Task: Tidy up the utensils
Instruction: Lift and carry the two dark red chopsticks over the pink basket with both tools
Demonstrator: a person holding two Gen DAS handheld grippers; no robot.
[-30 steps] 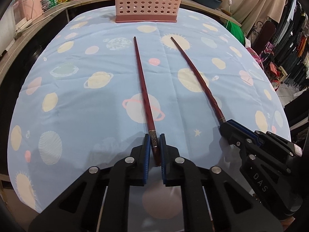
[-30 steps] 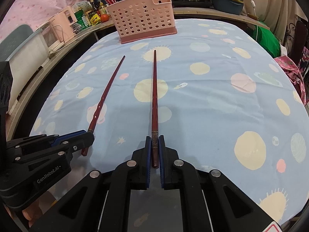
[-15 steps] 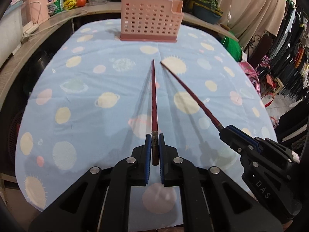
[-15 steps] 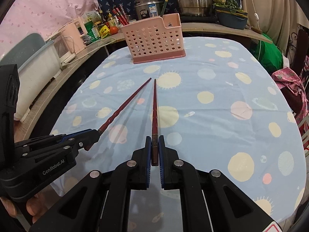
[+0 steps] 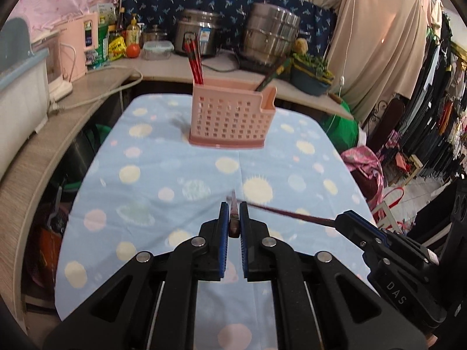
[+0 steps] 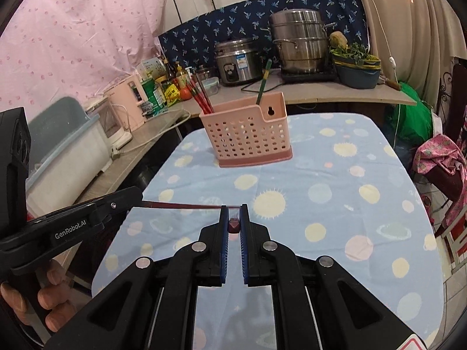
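Left wrist view
Left gripper point(image 5: 233, 218): lower centre, clamped on a dark red chopstick point(image 5: 233, 221).
Pink basket point(image 5: 232, 118): centre frame, on the blue tablecloth point(image 5: 151, 180).

Right wrist view
Right gripper point(image 6: 233, 221): lower centre, clamped on second chopstick point(image 6: 234, 227), seen end-on.

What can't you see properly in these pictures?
- Left chopstick: in the left wrist view it points away from the camera, so its length is foreshortened and the tip blurred.
- Right chopstick: in the right wrist view only its butt end shows, between the right gripper's fingers.
- Basket: both views show its holed front wall; the bottoms of the red chopsticks inside are hidden.
- Left gripper: the person's hands are mostly cut off by the edges.
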